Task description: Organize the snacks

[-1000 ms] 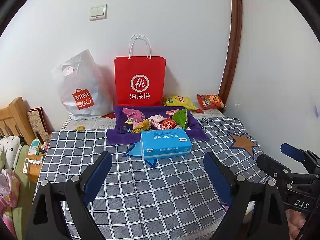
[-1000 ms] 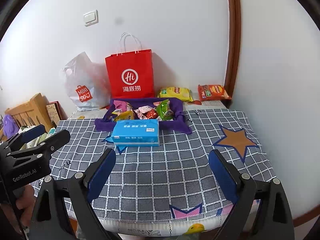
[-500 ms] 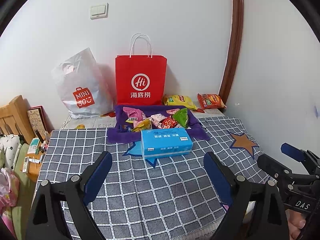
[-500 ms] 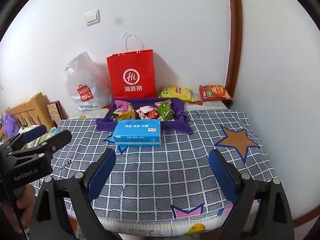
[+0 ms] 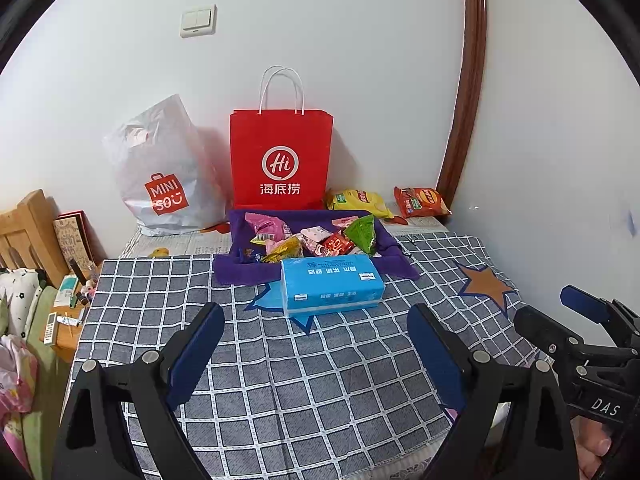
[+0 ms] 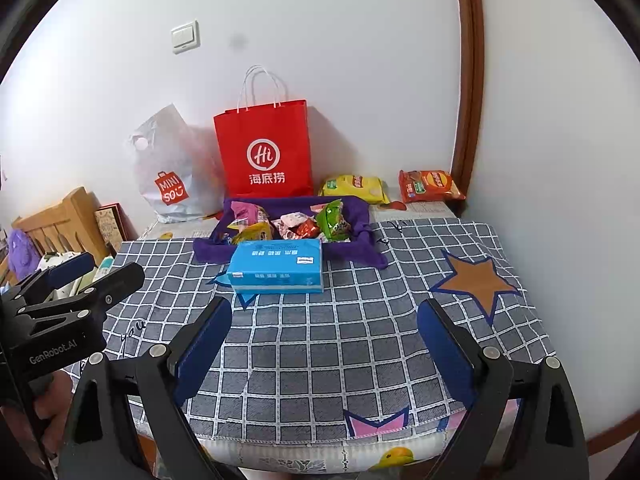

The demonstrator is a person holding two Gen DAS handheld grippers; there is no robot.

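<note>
Left gripper [image 5: 312, 336] and right gripper [image 6: 324, 332] wide, empty, snack tray [image 5: 394, 258] apparently lengthwise left-right behind tissue box [image 5: 332, 286]

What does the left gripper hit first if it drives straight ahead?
Likely the blue tissue box: it lies centred ahead of the open left gripper, in front of the purple snack tray. Height is unclear; it could pass over.

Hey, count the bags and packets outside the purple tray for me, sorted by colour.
Red: 2, the paper bag and a snack packet
Yellow: 1, a snack packet
White: 1, the plastic bag
Total: 4
</note>
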